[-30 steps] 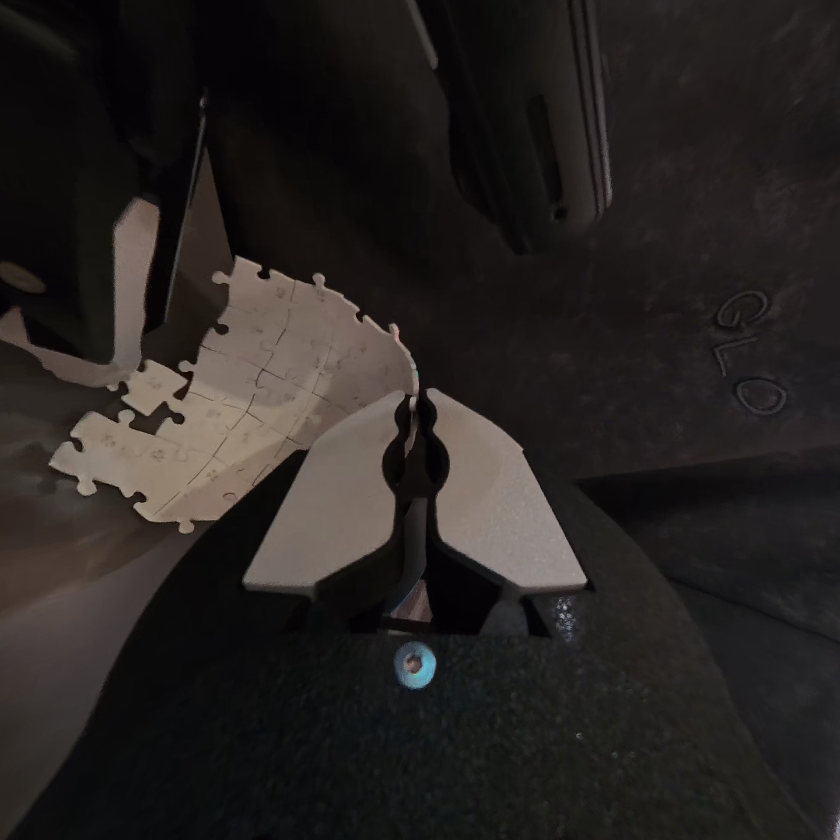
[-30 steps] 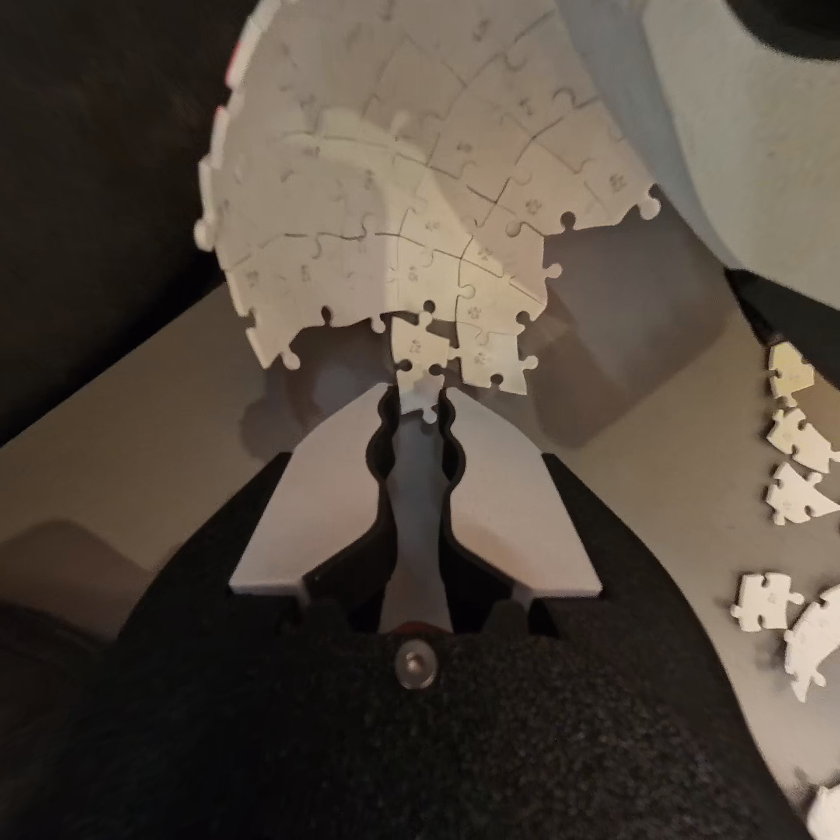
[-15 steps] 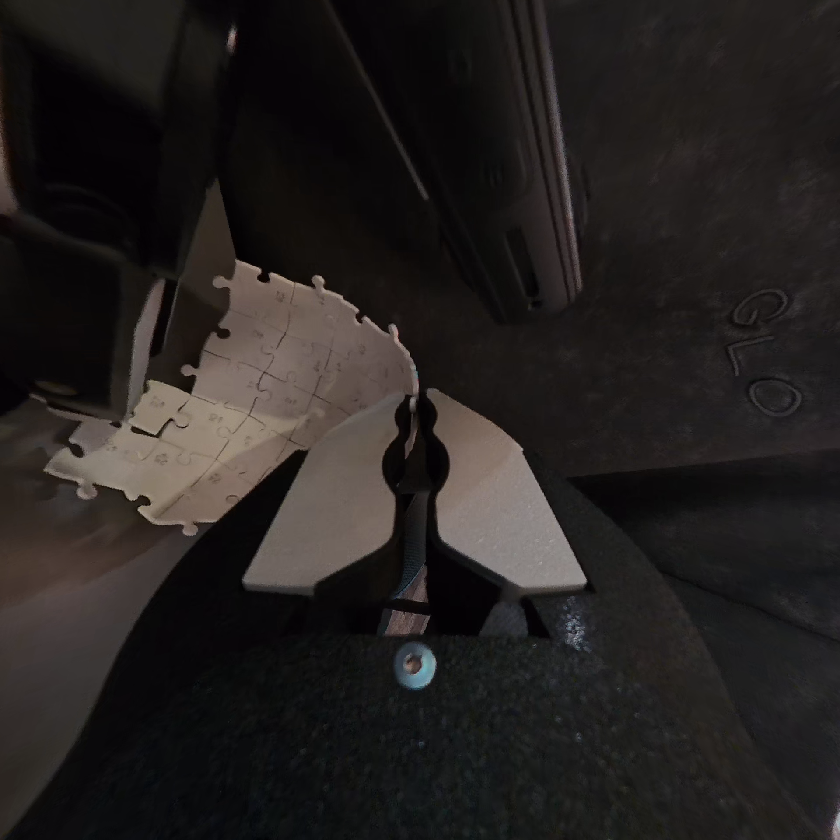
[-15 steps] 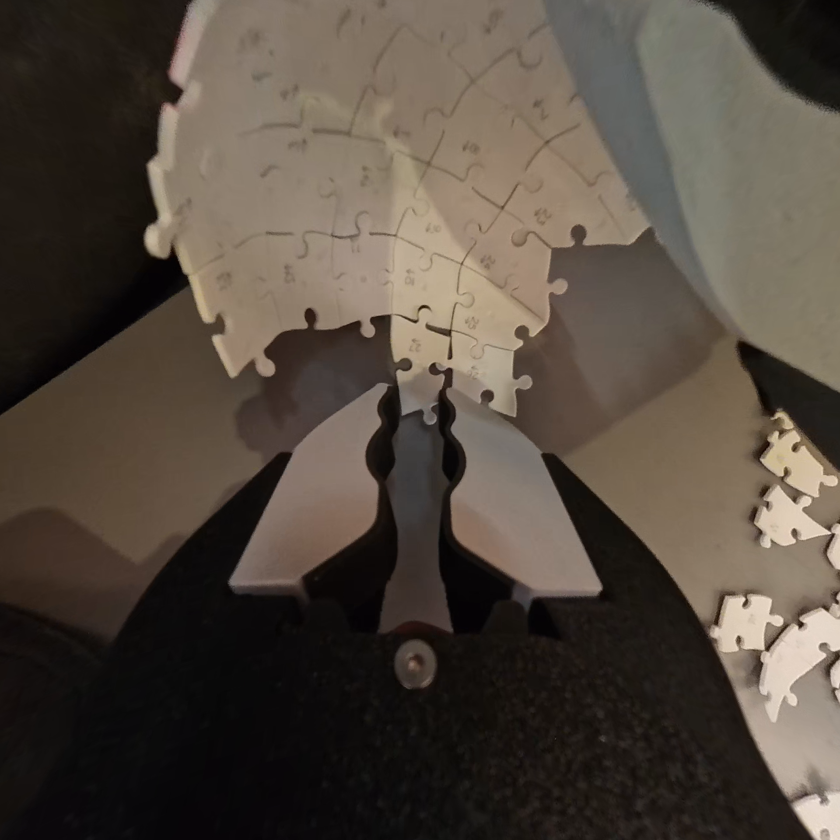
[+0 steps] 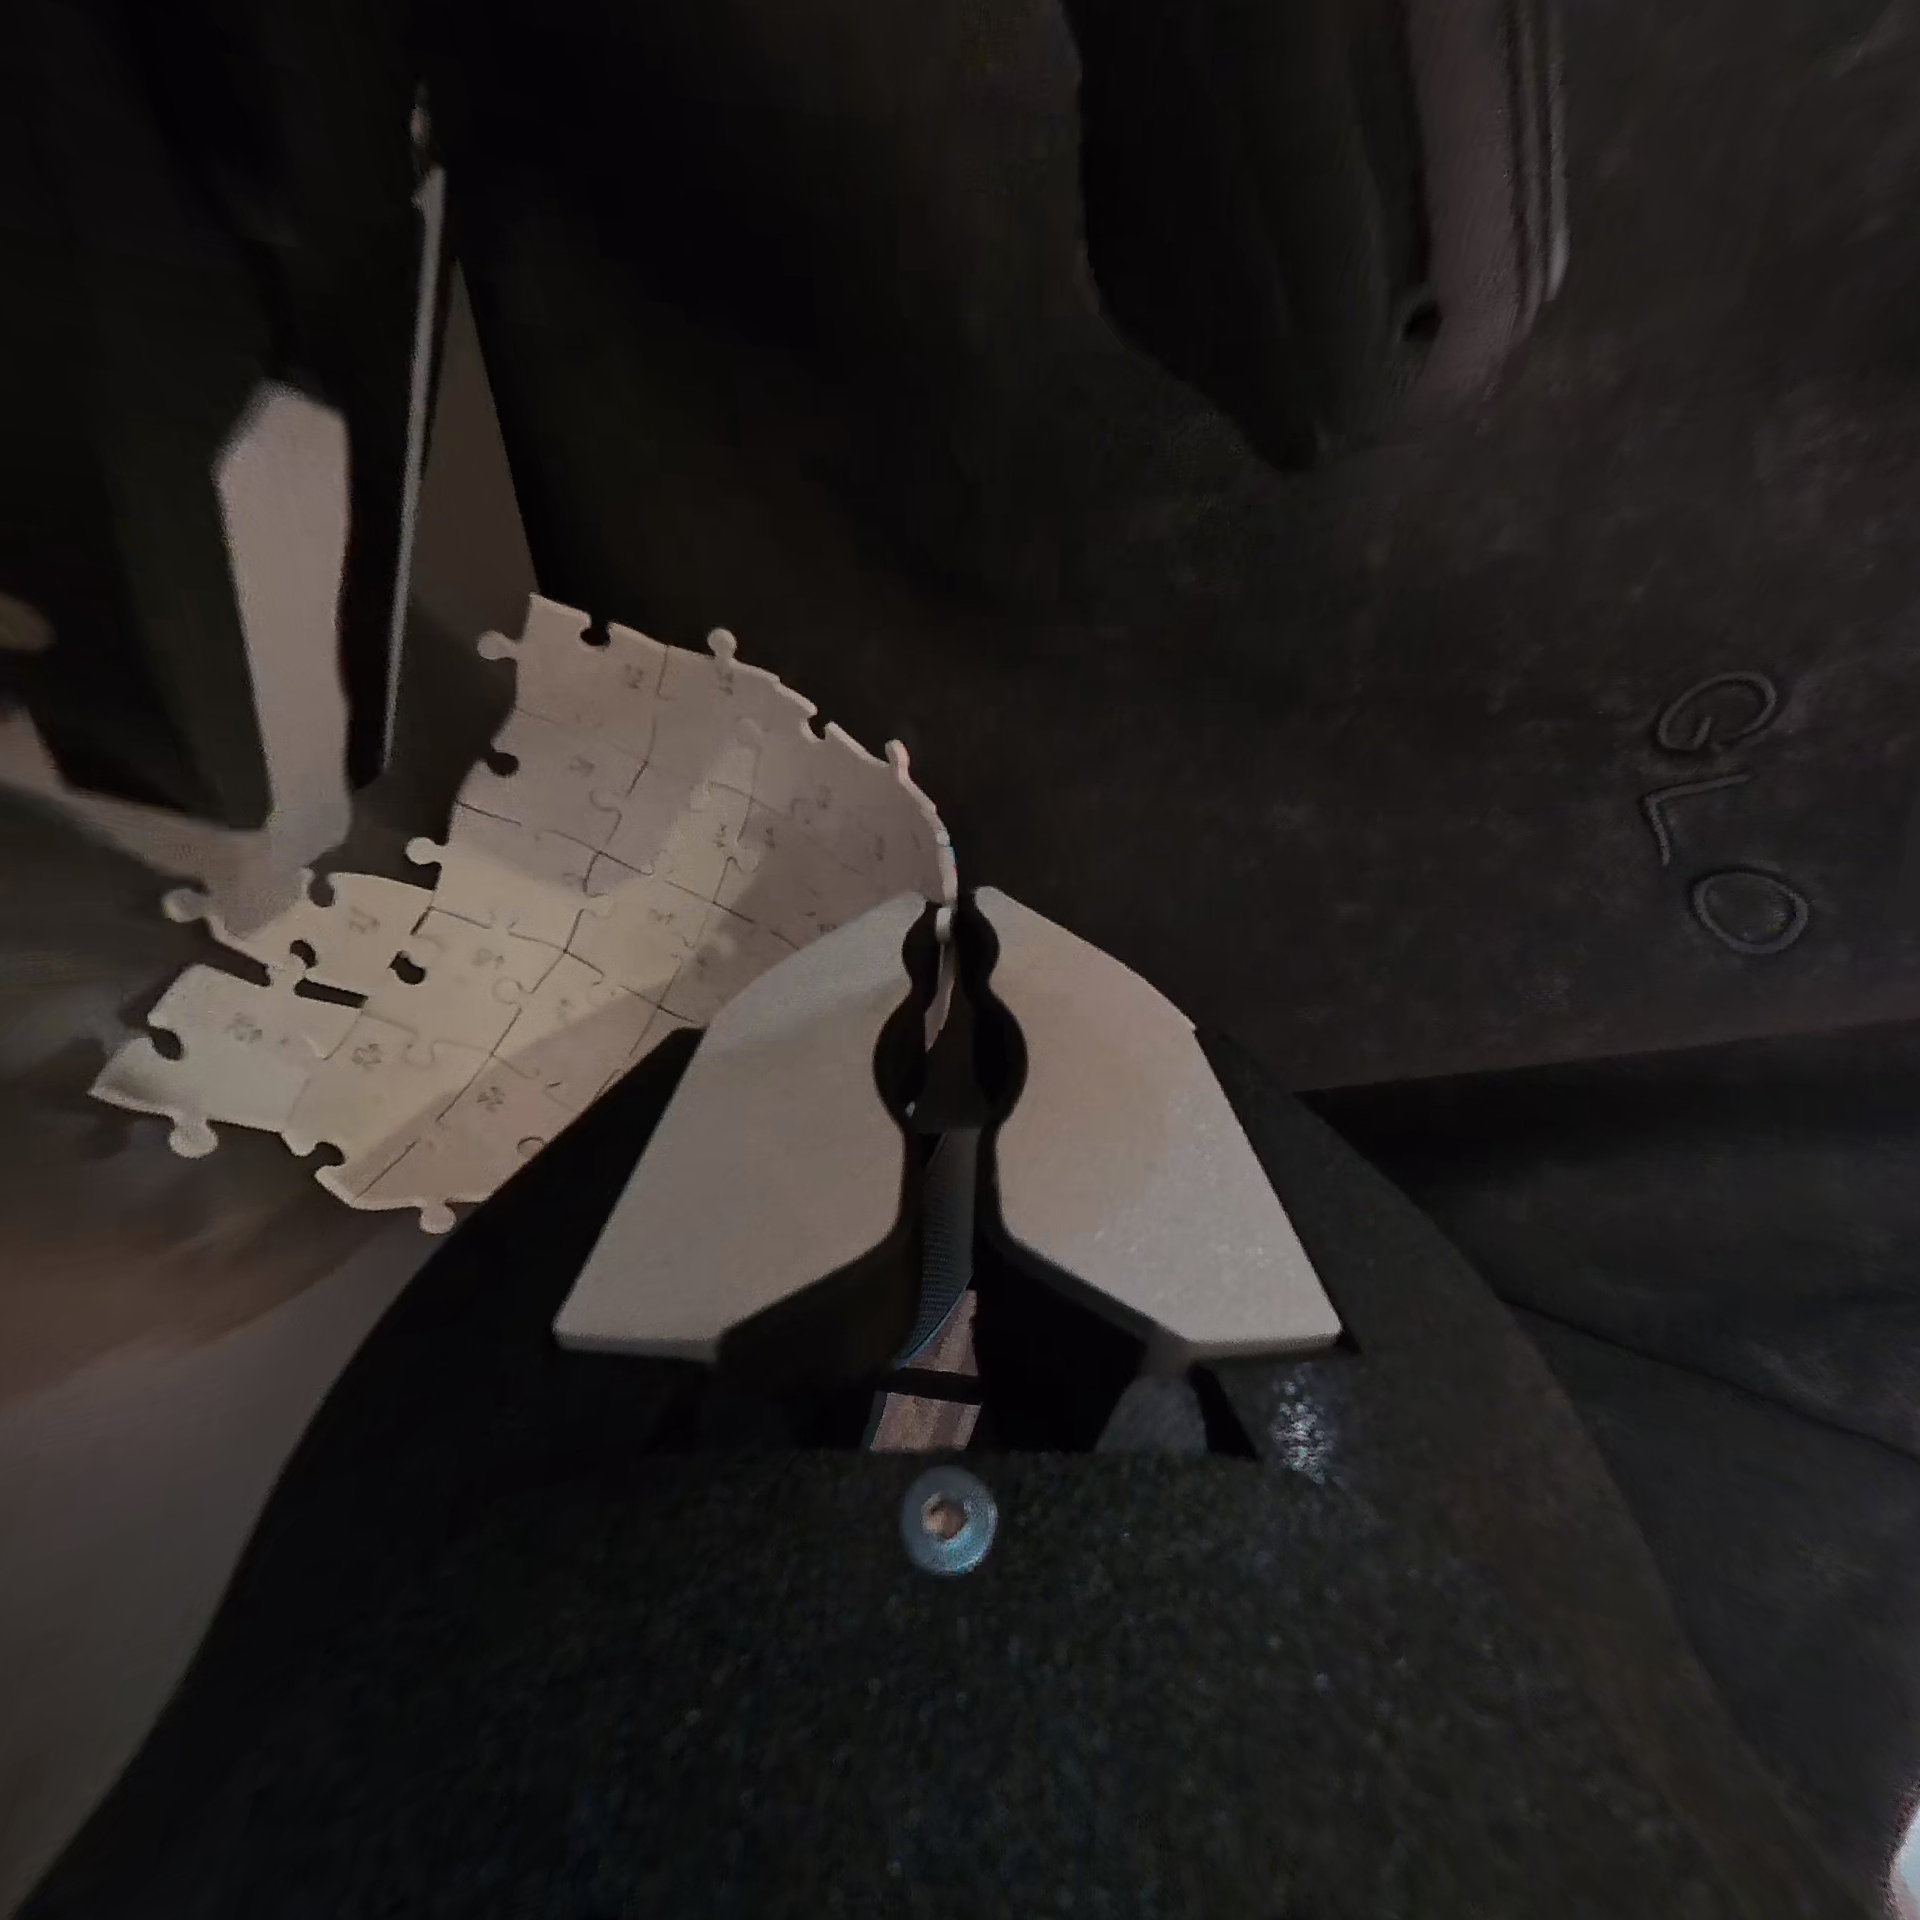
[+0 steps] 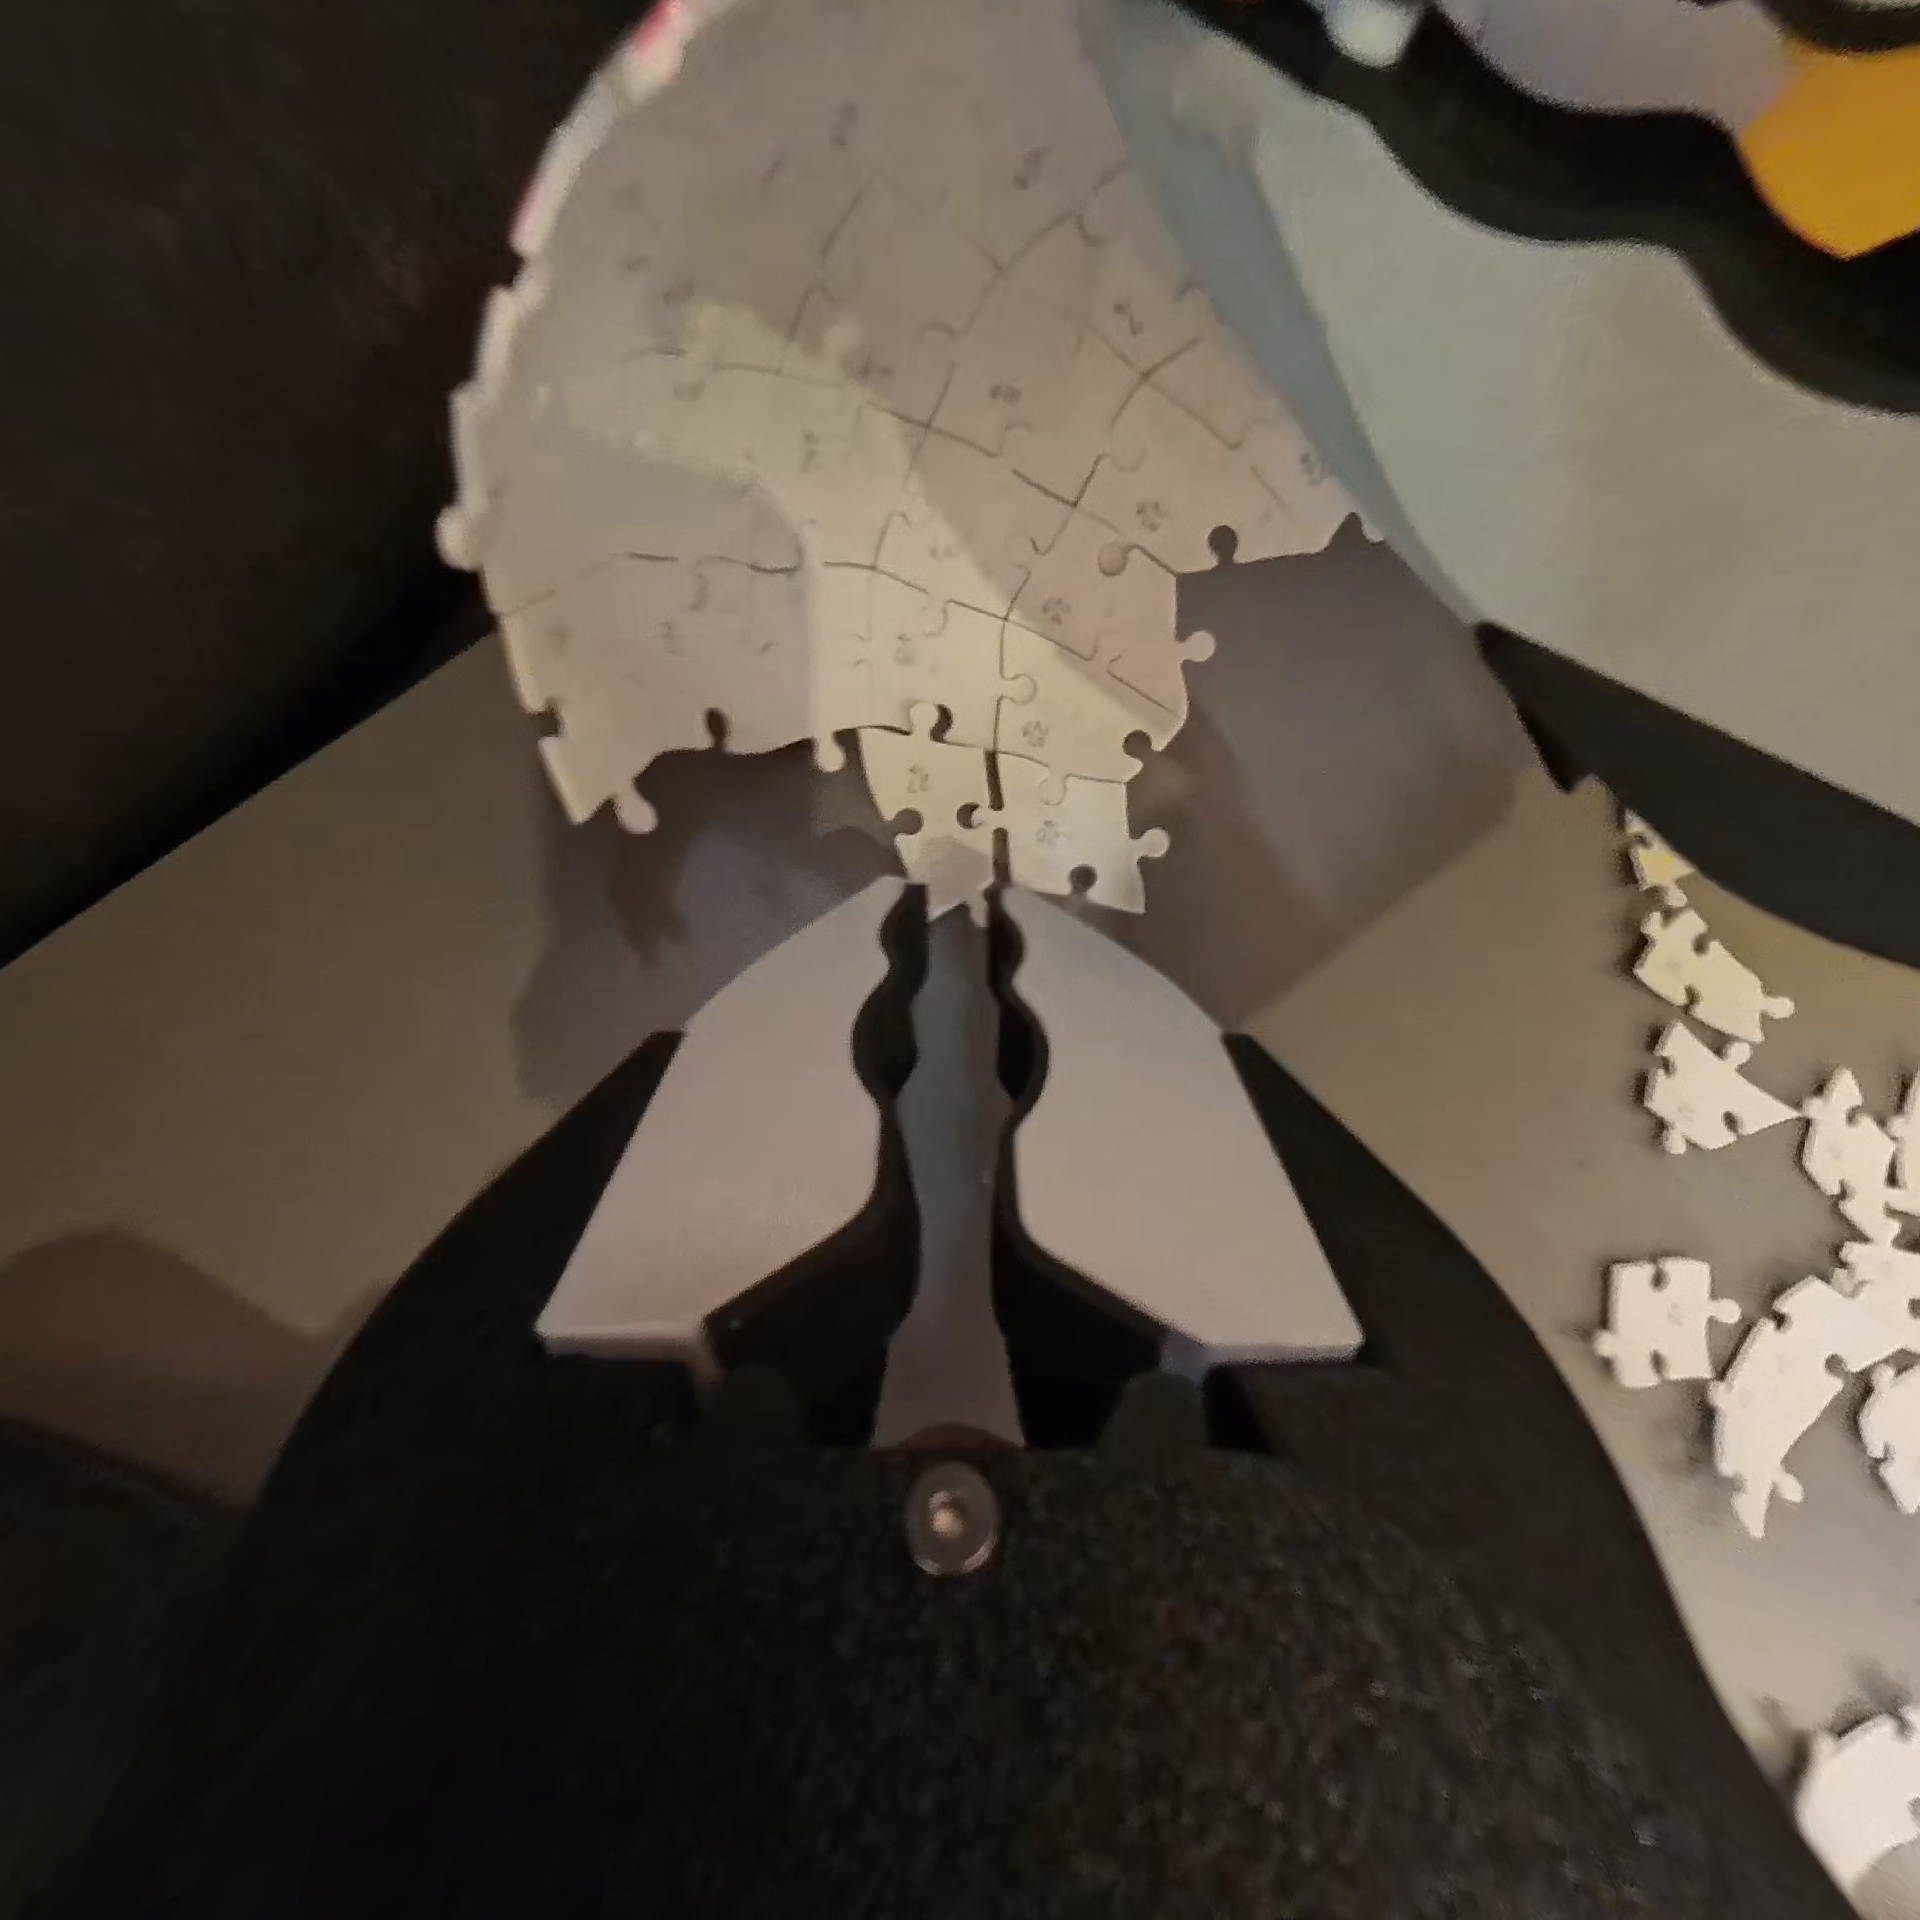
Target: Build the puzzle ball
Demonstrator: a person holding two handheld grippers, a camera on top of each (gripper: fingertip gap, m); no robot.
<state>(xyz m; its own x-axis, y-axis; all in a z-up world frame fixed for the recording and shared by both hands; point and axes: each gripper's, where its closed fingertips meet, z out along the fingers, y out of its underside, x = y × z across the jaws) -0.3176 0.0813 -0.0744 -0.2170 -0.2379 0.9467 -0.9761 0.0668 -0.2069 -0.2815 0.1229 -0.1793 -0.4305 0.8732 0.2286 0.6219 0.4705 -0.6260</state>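
The partly built puzzle ball (image 6: 831, 499) is a curved white shell of joined pieces, held above the grey table (image 6: 312, 1039). My left gripper (image 5: 951, 920) is shut on the shell's edge; the shell (image 5: 623, 894) curves away to its left. My right gripper (image 6: 961, 904) is shut on the bottom tab of a single white puzzle piece (image 6: 925, 800). That piece sits in the shell's lower edge, interlocked beside a neighbouring piece (image 6: 1070, 831). The right gripper's fingers (image 5: 281, 623) show at the shell's far side in the left wrist view. The left gripper's fingers (image 6: 1558, 468) show at upper right.
Several loose white puzzle pieces (image 6: 1714, 1091) lie on the table to the right of my right gripper, with more near the lower right corner (image 6: 1860, 1787). Dark fabric (image 6: 208, 416) lies beyond the table's left edge. A dark embossed surface (image 5: 1455, 831) fills the left wrist view's background. The grippers' ends are close to 11 cm from one another.
The single piece was slightly apart below the shell's edge; now it is pushed up and locked in beside its neighbour. The shell has shifted right and down in the right wrist view.
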